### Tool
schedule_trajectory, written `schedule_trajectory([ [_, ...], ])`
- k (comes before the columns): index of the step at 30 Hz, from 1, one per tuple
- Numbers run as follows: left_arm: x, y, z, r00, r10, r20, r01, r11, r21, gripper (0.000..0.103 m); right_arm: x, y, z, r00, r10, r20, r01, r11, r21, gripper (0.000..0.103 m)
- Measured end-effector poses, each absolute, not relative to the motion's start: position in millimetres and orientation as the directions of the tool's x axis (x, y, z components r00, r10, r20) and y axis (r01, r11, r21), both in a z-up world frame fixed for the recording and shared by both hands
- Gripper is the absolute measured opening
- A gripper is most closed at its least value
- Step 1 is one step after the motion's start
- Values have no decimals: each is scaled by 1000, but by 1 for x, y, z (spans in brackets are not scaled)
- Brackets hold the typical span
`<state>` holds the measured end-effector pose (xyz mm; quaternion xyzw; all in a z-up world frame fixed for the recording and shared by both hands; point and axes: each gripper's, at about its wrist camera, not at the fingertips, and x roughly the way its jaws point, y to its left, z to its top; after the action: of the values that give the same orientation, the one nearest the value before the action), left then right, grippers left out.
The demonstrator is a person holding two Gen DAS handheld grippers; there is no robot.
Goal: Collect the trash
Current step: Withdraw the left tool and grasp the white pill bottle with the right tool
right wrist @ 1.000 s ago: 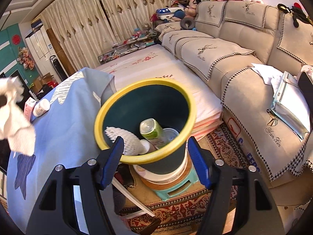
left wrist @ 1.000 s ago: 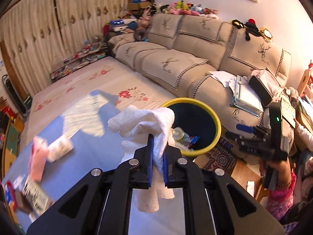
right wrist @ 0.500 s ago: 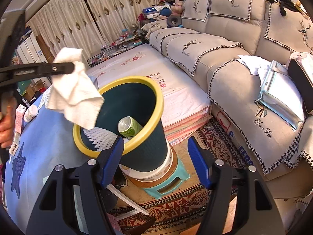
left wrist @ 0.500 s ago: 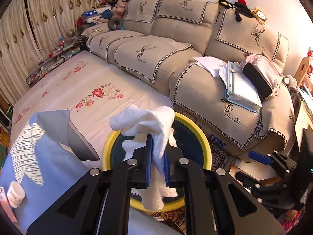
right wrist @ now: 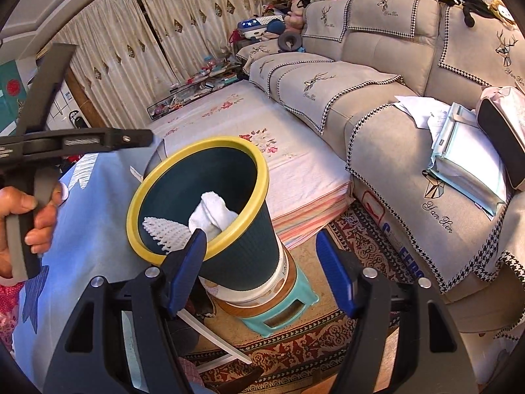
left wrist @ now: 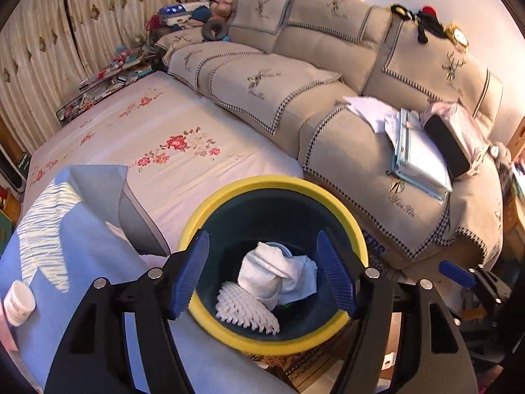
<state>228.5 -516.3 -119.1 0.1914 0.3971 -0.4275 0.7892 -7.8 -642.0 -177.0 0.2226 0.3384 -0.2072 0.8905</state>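
Both jaws of the left claw have just been opening, empty, directly above the white tissue lying in the bin

Crumpled white tissue inside bin

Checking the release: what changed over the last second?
The left tool swung from the table to over the bin; its jaws have just opened, dropping the white tissue inside, nothing between them. Right tool unchanged, open by the bin; foam net stayed.
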Motion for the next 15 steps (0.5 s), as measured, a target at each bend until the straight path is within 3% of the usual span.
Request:
schedule_trajectory([
  [6, 214, -422, -75, 407, -574, -711, 775, 629, -64, 78, 2, -628, -175, 685, -202, -700, 493, 836, 241, 66],
  [8, 209, -384, -64, 448, -579, -681, 751, 657, -65, 88, 7, -621, -172, 685, -192, -703, 476, 848, 233, 66],
  [15, 199, -235, -47, 637, -496, -591, 594, 804, -33, 92, 41, -573, -153, 713, -120, -691, 356, 911, 209, 67],
])
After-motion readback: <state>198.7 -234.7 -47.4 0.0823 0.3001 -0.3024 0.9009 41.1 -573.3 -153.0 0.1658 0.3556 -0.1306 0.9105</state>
